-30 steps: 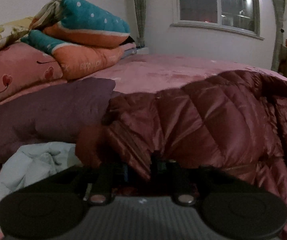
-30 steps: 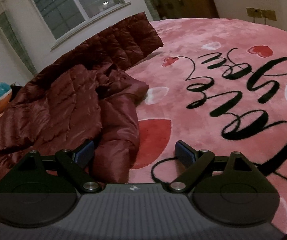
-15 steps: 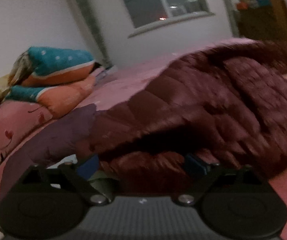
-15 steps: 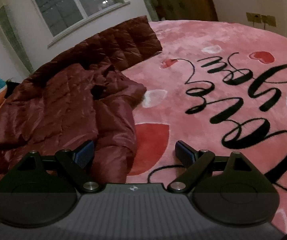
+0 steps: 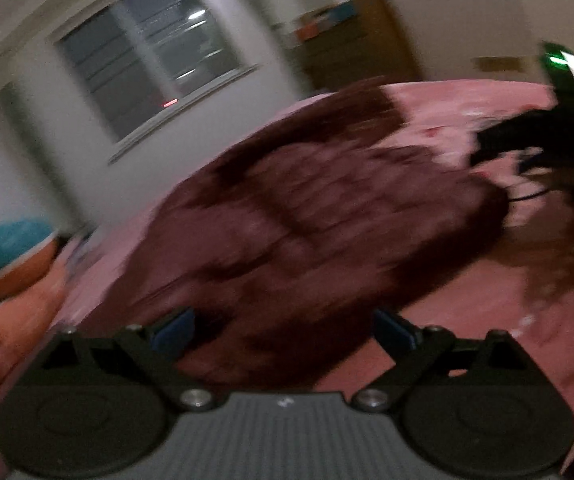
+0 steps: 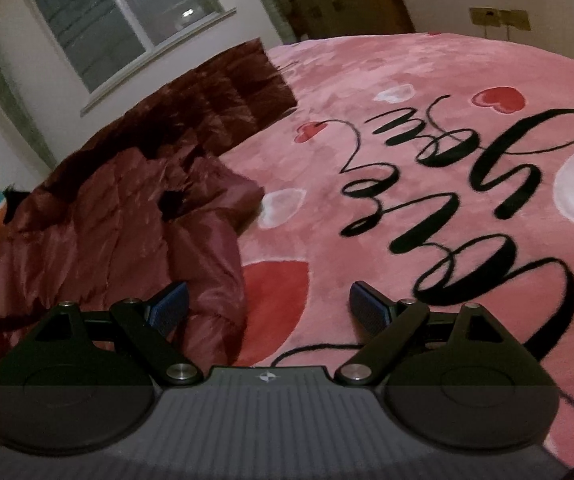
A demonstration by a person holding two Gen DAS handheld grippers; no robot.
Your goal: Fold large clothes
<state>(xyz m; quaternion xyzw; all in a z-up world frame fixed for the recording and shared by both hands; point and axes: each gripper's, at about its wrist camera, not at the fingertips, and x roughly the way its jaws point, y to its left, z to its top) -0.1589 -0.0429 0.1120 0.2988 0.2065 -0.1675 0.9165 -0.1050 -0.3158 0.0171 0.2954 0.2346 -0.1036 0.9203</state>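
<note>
A dark red quilted down jacket (image 5: 311, 216) lies spread on the pink bed; the left wrist view is blurred by motion. My left gripper (image 5: 283, 330) is open and empty, just in front of the jacket's near edge. In the right wrist view the jacket (image 6: 127, 208) lies crumpled at the left. My right gripper (image 6: 267, 310) is open and empty, low over the blanket, its left finger (image 6: 169, 310) beside the jacket's folded edge. The right gripper also shows as a dark shape at the far right of the left wrist view (image 5: 527, 136).
The pink blanket (image 6: 427, 208) with black script and hearts covers the bed to the right. Teal and orange pillows (image 5: 3, 264) lie at the left. A window (image 6: 127, 24) and a wooden cabinet (image 6: 339, 0) stand behind the bed.
My left gripper opened and let go of the jacket, then swung right. The jacket's left part now lies over the rest. My right gripper has barely moved.
</note>
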